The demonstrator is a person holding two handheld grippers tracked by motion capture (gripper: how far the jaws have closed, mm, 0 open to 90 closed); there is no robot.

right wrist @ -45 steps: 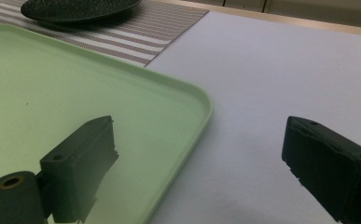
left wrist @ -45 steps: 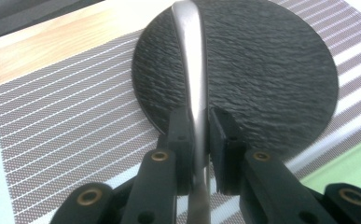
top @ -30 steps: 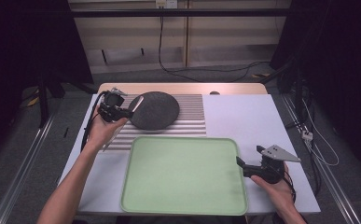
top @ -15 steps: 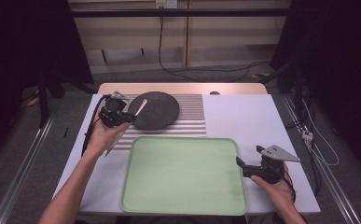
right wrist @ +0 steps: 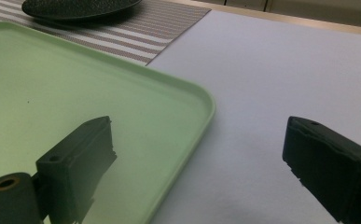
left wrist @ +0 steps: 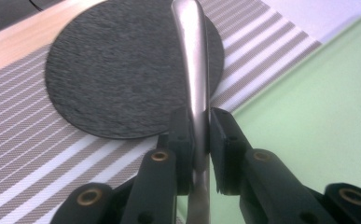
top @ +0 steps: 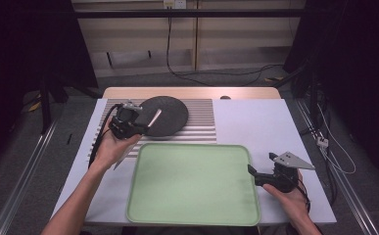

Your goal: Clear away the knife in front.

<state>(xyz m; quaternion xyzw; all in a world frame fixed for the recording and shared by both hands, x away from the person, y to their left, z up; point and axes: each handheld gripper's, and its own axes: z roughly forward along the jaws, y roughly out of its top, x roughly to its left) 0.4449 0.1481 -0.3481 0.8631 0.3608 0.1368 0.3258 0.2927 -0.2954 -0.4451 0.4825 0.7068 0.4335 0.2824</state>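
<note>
Left hand-held gripper clenched on a metal utensil handle, pads pinching its flat sides, the free end jutting ahead over the dark round plate on the striped placemat. Green tray just to that gripper's right. Right hand-held gripper released, jaws wide, straddling the tray's near corner, nothing between them. Best done slowly: utensil kept level, lowered flat onto its resting spot, grip eased only on contact, likely avoiding slip or twist between the pads.
</note>
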